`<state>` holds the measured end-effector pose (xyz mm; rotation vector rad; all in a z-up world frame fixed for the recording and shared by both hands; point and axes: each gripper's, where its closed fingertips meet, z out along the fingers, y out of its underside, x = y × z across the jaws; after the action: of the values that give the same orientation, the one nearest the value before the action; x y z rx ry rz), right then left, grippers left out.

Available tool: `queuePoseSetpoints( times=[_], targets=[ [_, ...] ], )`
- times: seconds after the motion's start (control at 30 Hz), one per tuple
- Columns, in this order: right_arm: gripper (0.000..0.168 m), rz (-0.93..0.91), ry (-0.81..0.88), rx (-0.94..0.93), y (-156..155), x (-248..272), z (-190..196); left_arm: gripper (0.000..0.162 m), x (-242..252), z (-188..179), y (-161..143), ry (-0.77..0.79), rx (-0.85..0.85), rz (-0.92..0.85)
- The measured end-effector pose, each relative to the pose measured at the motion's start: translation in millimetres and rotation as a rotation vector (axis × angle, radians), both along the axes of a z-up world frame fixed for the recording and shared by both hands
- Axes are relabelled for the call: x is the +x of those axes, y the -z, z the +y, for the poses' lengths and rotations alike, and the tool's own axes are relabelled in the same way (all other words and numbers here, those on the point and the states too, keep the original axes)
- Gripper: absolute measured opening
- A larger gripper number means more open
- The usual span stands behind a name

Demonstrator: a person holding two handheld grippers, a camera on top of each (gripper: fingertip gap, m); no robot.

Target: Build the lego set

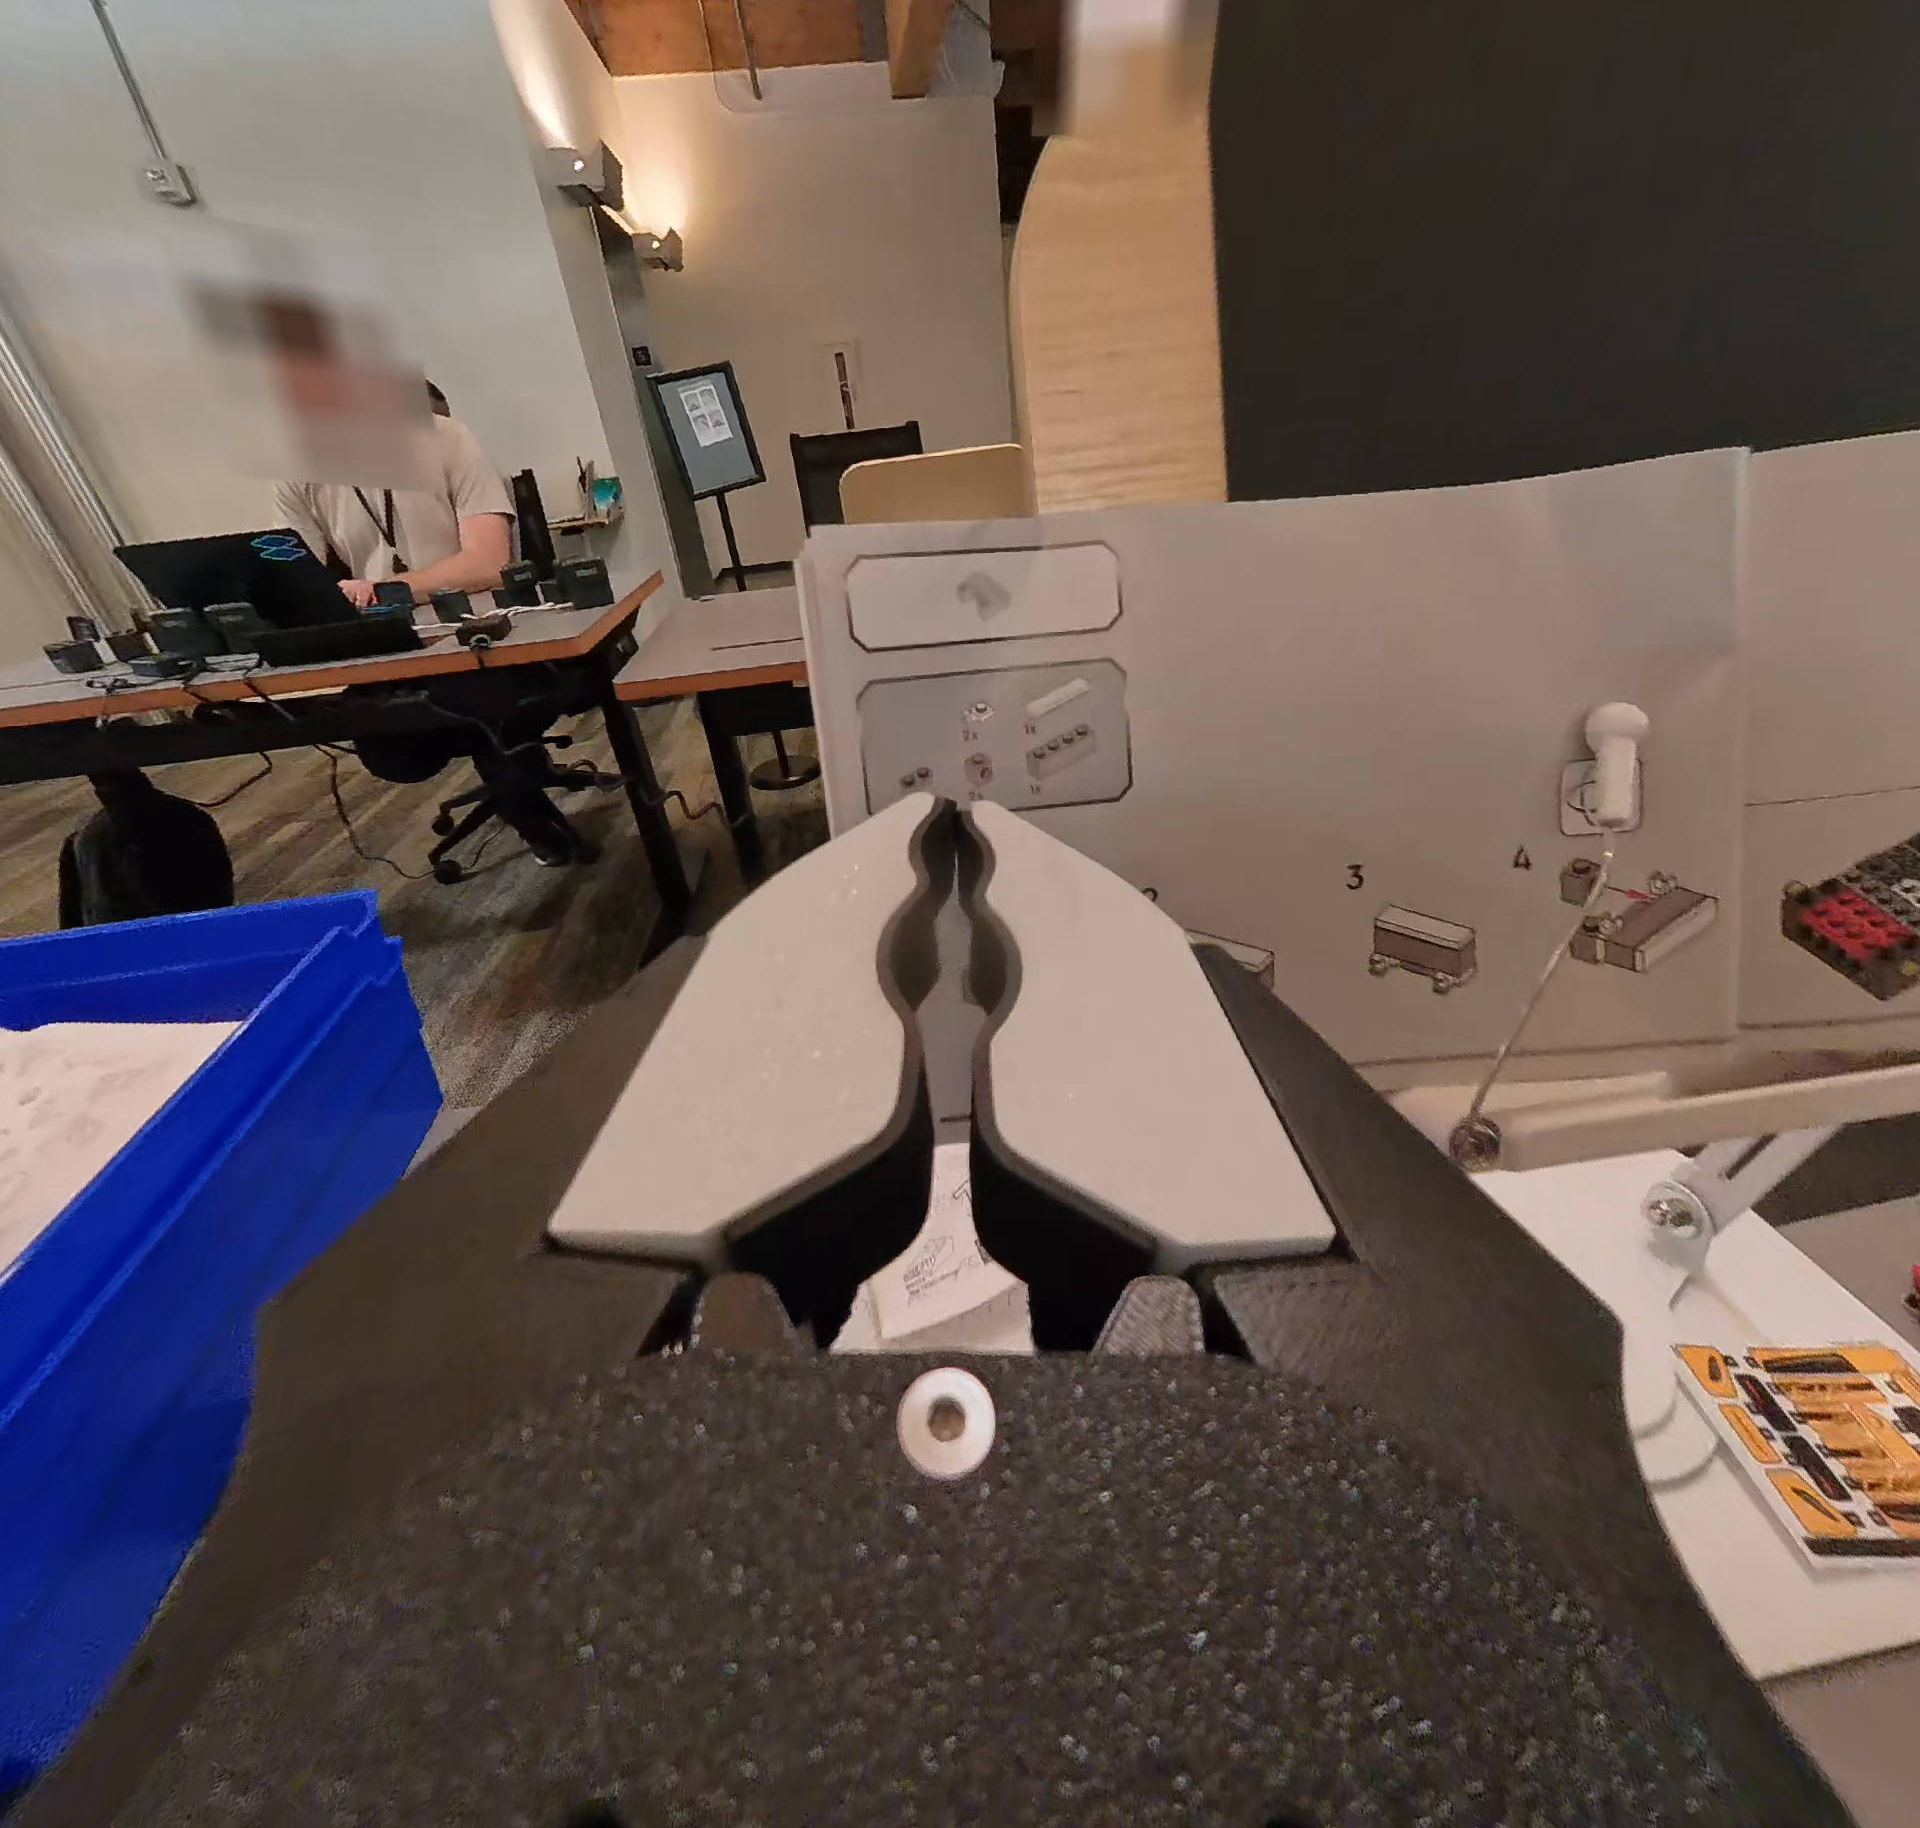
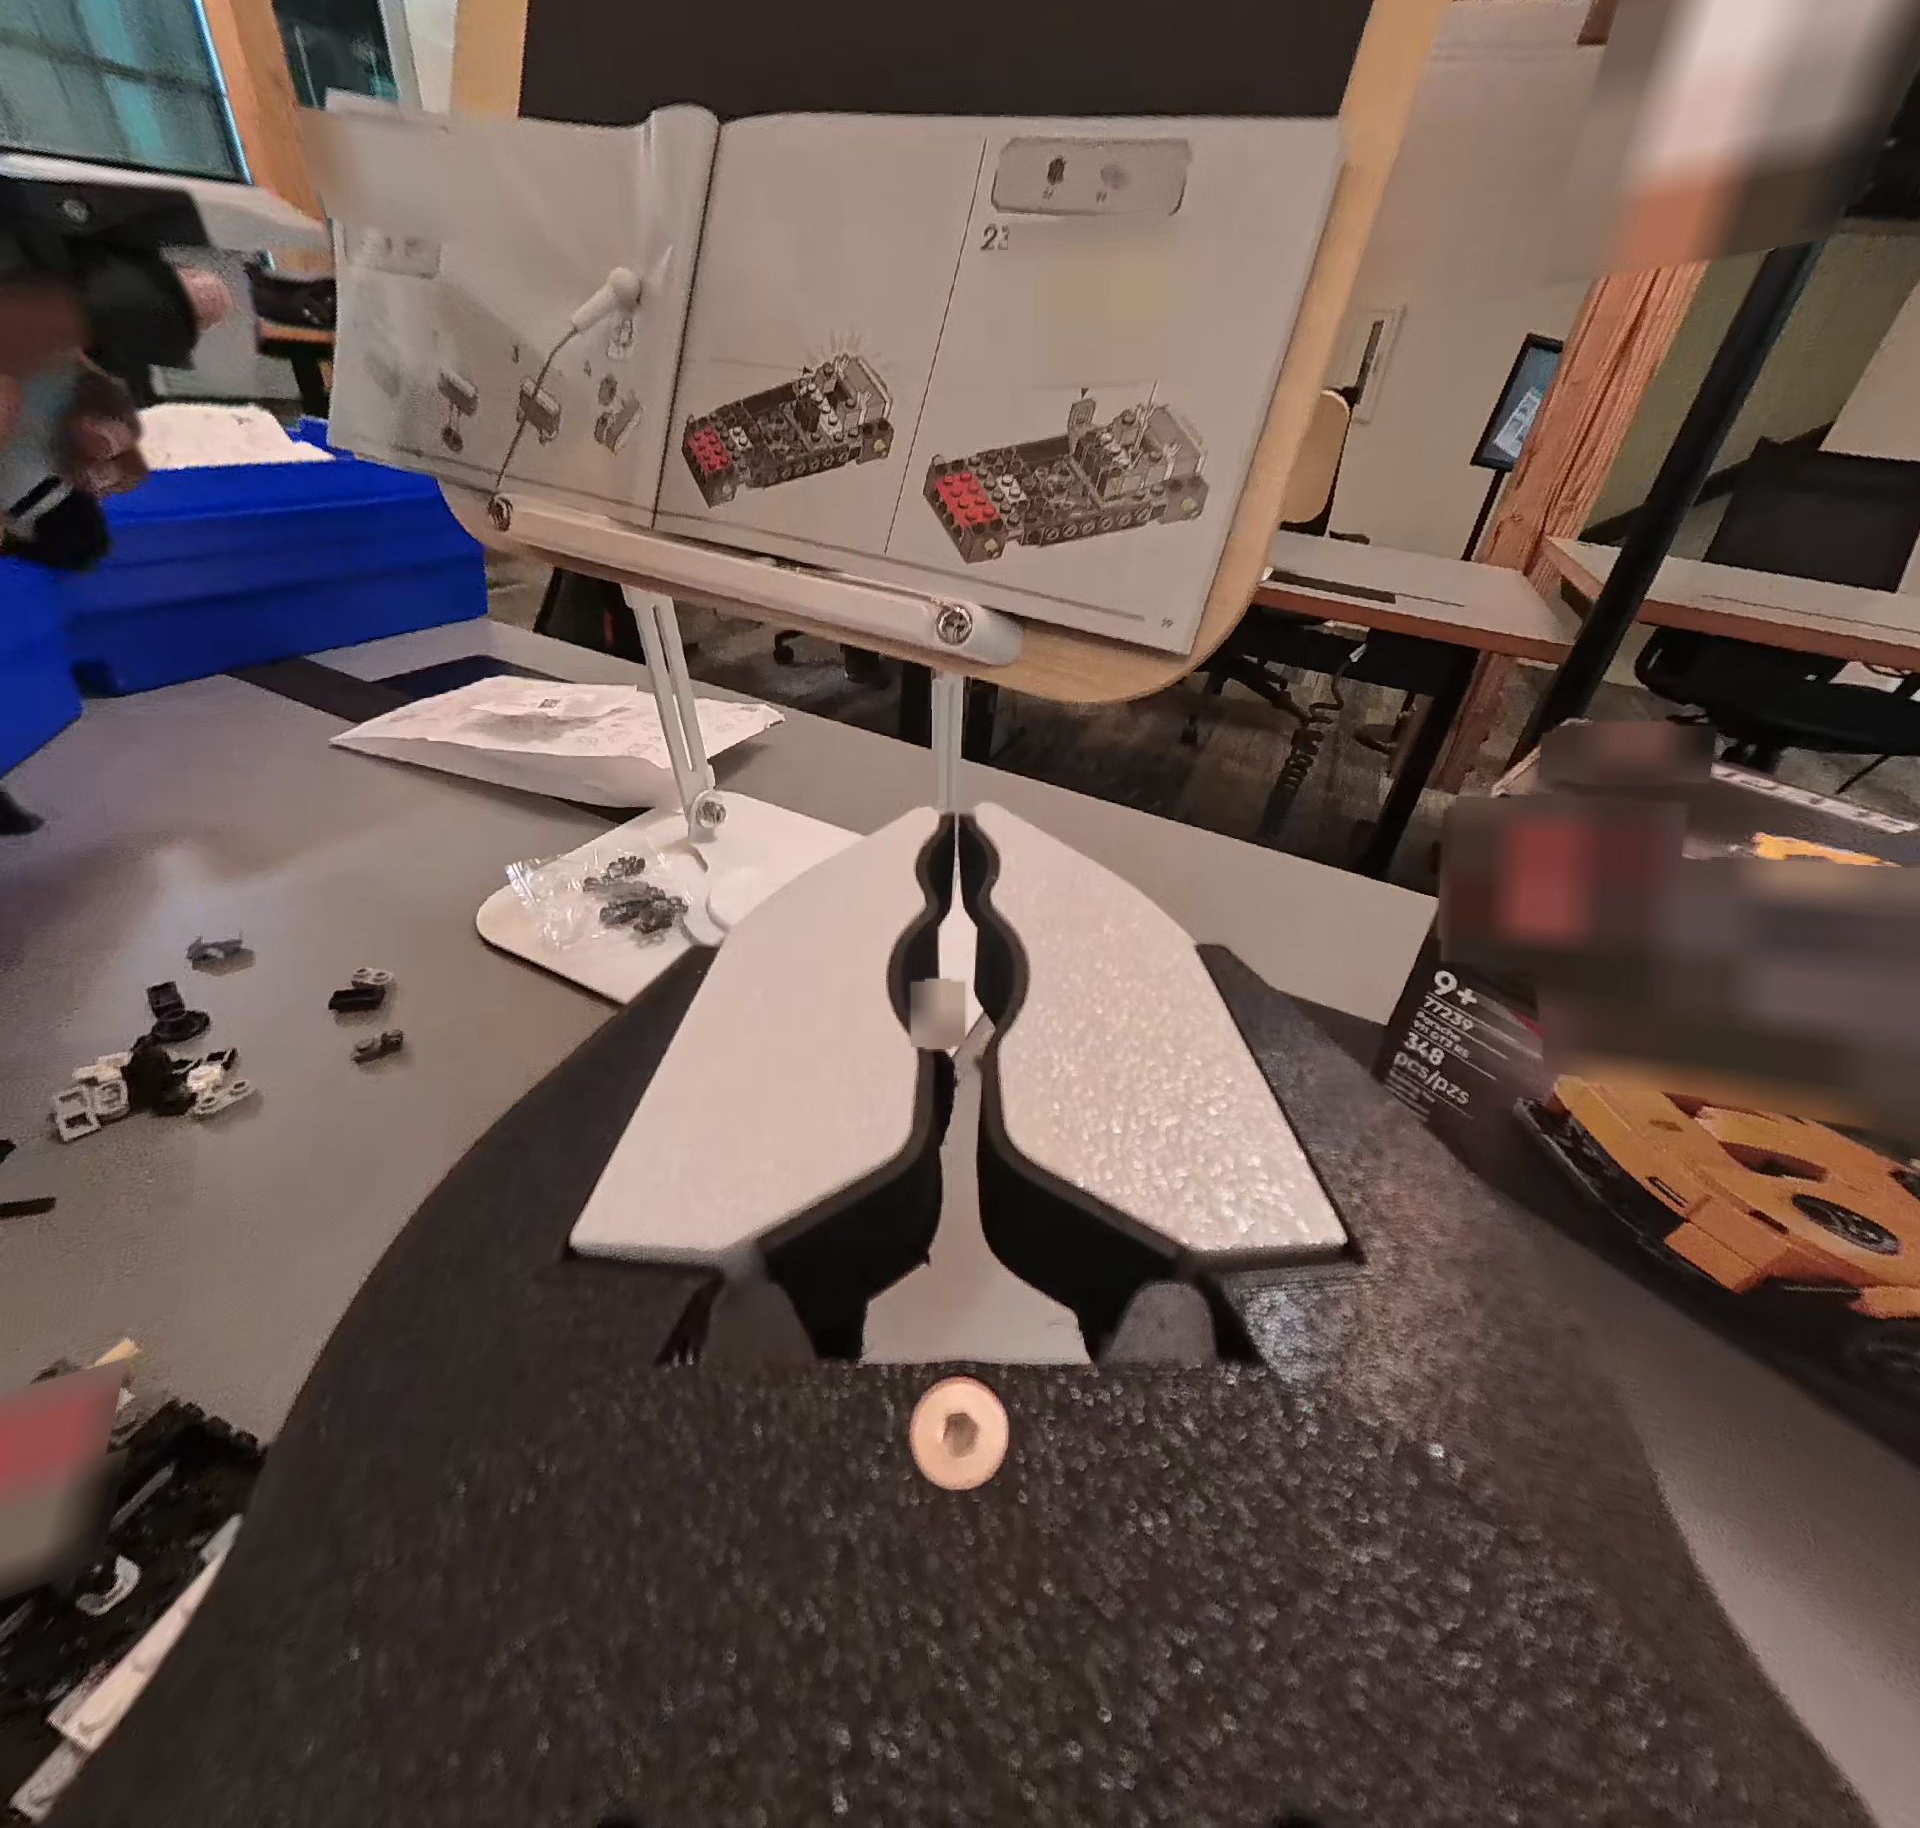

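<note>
Left wrist view showed the left gripper (image 1: 954, 814) raised above the table with its grey fingers (image 1: 774, 1030) pressed together at the tips and nothing between them, facing an instruction booklet (image 1: 1299, 739) propped on a stand at 12 o'clock. A blue bin (image 1: 208, 1103) sat at 9 o'clock, a sheet of orange stickers (image 1: 1813, 1456) lay at 4 o'clock, and a person (image 1: 416, 521) worked at a desk (image 1: 343, 666) far off at 10 o'clock.

Right wrist view showed the right gripper (image 2: 954, 820) with its tips likewise closed and empty, though a blurred patch covered part of the gap farther back. It pointed at the open instruction booklet (image 2: 935, 344), held on a wood-edged book stand (image 2: 966, 635) at 12 o'clock. Loose lego pieces (image 2: 156, 1072), black and grey, lay scattered on the grey table (image 2: 312, 864) at 9 o'clock, a clear bag of small dark parts (image 2: 613, 900) rested on the stand's white base at 10 o'clock, and more pieces (image 2: 104, 1550), blurred, sat at 8 o'clock. The set's box (image 2: 1662, 1134), picturing an orange car, lay at 3 o'clock. A white paper bag (image 2: 561, 734) lay behind the stand at 11 o'clock, beside blue bins (image 2: 260, 573).
</note>
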<state>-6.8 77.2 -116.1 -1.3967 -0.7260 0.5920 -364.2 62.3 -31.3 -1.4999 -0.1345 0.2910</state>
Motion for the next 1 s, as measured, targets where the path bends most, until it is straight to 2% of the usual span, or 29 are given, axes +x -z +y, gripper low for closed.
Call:
queuePoseSetpoints(
  times=[0.3, 1.0],
  targets=[
    [0.0, -0.04, -0.039, -0.044, 19, -12, -3, 0.0, 0, 15, -6, 0.033, 0.034, -0.007],
    [0.0, -0.037, -0.055, -0.058, 19, -12, -6, 0.0, 5, 10, -8, 0.041, 0.067, -0.009]
  ],
)
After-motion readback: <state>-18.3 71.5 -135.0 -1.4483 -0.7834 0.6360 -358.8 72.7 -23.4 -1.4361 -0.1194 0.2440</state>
